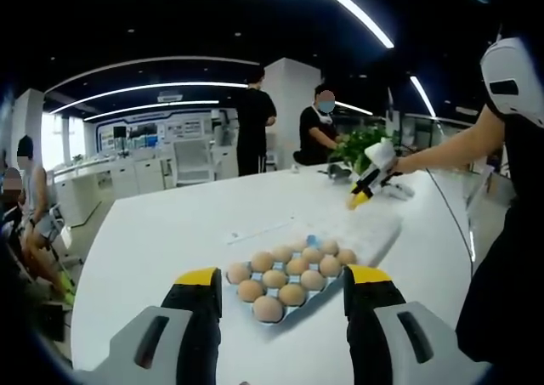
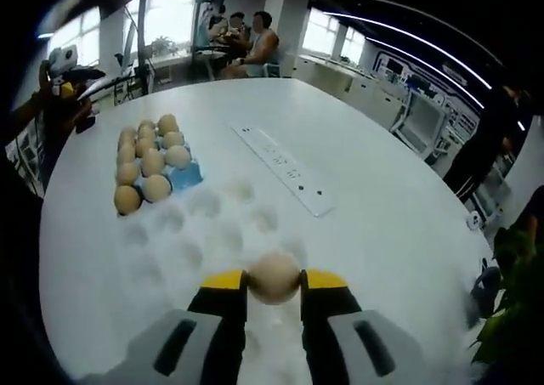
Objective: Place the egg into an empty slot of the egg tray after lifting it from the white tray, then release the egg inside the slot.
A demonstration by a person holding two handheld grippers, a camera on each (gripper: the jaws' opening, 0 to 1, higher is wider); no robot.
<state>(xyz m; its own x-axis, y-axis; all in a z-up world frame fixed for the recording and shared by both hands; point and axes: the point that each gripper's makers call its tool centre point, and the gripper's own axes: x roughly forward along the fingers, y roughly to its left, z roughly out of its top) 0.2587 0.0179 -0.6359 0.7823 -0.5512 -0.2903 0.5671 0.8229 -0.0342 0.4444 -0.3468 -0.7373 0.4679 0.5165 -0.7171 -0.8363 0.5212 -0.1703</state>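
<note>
In the right gripper view the right hand-held gripper point(image 2: 274, 281) is closed on an egg point(image 2: 274, 276), its yellow-tipped jaws pressing the egg from either side, just above the white tray point(image 2: 183, 240) that lies on the white table point(image 2: 382, 206). The egg sits over the near end of the white tray. The blue egg tray point(image 2: 185, 177) touches the far end of the white tray and carries many eggs, with one bare blue slot at the corner nearest the white tray. A long white strip point(image 2: 285, 169) lies on the table beside the white tray. In the left gripper view the left hand-held gripper point(image 1: 283, 276) is wide open and holds nothing, its jaws framing the egg tray point(image 1: 293, 308), with the white tray point(image 1: 374, 232) just beyond it and the right hand-held gripper point(image 1: 359, 200) over its far end.
</note>
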